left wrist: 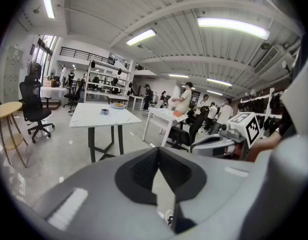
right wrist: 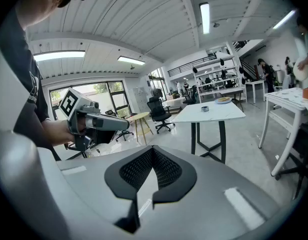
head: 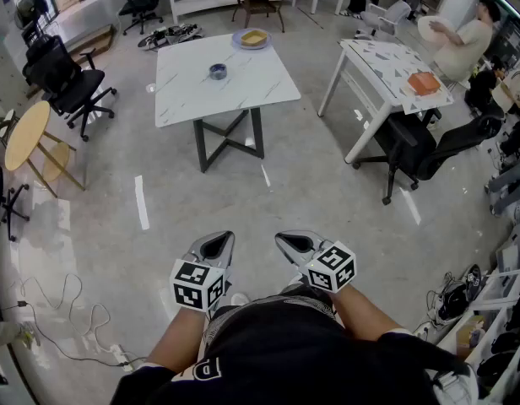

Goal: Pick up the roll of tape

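The roll of tape (head: 218,71) is a small grey-blue ring lying on the white marble-topped table (head: 243,91), far ahead of me. It also shows as a small ring in the left gripper view (left wrist: 104,111) and the right gripper view (right wrist: 205,109). Both grippers hang close to my body, well short of the table. My left gripper (head: 216,245) and right gripper (head: 295,243) point forward side by side, each shut with nothing held. In its own view, the left gripper (left wrist: 158,151) has its black pads meeting; the right gripper (right wrist: 152,151) looks the same.
A plate (head: 252,38) sits at the table's far edge. A white desk (head: 387,62) with a black office chair (head: 429,146) stands to the right, with a person (head: 467,40) beyond. Another black chair (head: 66,78) and a round wooden table (head: 25,133) stand left. Cables (head: 66,319) lie on the floor.
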